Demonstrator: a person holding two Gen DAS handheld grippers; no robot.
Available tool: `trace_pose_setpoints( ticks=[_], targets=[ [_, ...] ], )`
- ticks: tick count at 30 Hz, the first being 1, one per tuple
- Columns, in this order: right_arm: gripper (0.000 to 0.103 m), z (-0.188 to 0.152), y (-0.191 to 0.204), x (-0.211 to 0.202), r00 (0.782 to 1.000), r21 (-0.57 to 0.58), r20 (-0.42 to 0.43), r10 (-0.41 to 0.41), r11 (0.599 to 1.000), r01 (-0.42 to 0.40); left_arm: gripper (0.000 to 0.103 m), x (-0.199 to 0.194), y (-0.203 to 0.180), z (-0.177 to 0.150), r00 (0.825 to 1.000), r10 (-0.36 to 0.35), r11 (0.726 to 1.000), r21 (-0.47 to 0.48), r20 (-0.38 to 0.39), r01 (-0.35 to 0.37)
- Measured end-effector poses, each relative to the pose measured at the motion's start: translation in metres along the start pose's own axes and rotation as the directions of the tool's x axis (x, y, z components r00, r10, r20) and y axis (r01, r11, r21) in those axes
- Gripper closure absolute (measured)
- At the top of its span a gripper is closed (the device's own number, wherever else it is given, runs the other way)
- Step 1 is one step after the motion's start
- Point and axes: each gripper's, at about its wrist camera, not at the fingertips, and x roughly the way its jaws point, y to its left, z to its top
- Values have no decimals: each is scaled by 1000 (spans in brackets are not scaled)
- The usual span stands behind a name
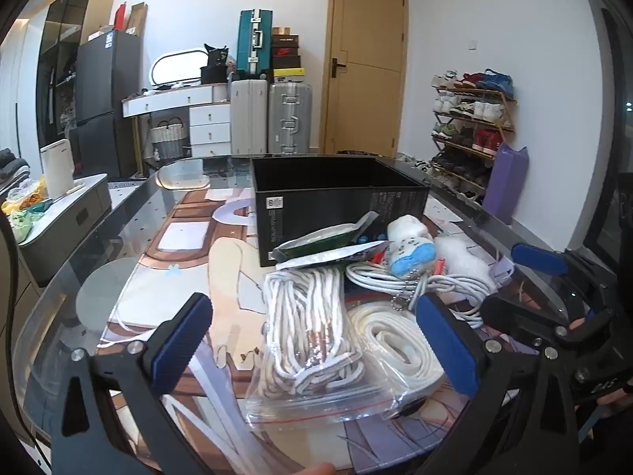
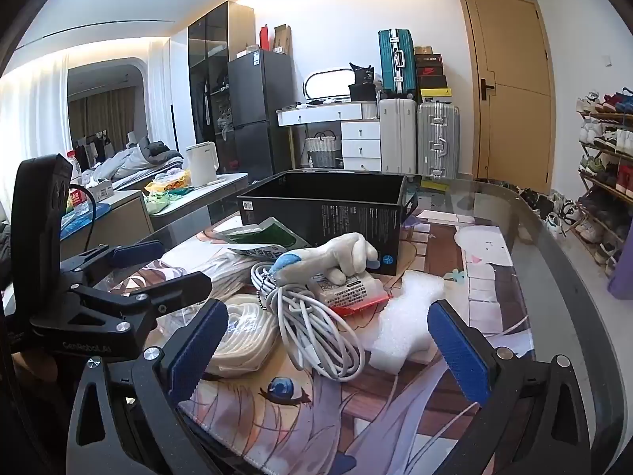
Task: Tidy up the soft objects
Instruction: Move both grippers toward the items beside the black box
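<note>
A pile of soft things lies on the printed mat in front of an open black box [image 1: 340, 194], which also shows in the right wrist view [image 2: 328, 206]. A clear bag of white rope [image 1: 312, 332] lies between my left gripper's open fingers [image 1: 316, 336]. Beside it lies a flat white strap coil [image 1: 399, 340] [image 2: 245, 332]. A white cable [image 2: 316, 324] [image 1: 415, 277], a white and blue plush toy [image 2: 320, 261] [image 1: 411, 245], white foam [image 2: 407, 316] and a green packet [image 1: 320, 241] [image 2: 265, 233] lie behind. My right gripper [image 2: 328, 344] is open and empty above the cable.
The glass table edge [image 2: 561, 245] curves along the right. A shoe rack [image 1: 470, 126] stands at the right wall. A side counter with a white kettle [image 2: 201, 166] stands to the left. Suitcases [image 1: 269, 118] and a door are at the back.
</note>
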Motion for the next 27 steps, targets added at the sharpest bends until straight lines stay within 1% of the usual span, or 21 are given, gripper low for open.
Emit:
trace_pose_setpoints(
  ticks=[4,8,9,10,27],
  targets=[
    [0,-1,4,2,1000,-4,-6,0,1000,0,0,2,-3,1,1000,-4,1000,22,-8,4],
    [0,3,0,1,1000,7,-18,2,1000,-1,0,4,-6,3,1000,-5,999,35,-4,5],
    [0,2,0,0,1000,10,-17,0,1000,0,0,2,1,0,1000,12,1000,-12,5,-12],
    [0,-2,-2,-4,1000,14,-6,-2,1000,2,0,1,5,0,1000,9,1000,-20,9,-9],
    [0,-1,-17,2,999,67,-1,-37,997,37,0,6,14,1,1000,13,999,-44,-15,-14]
  ],
)
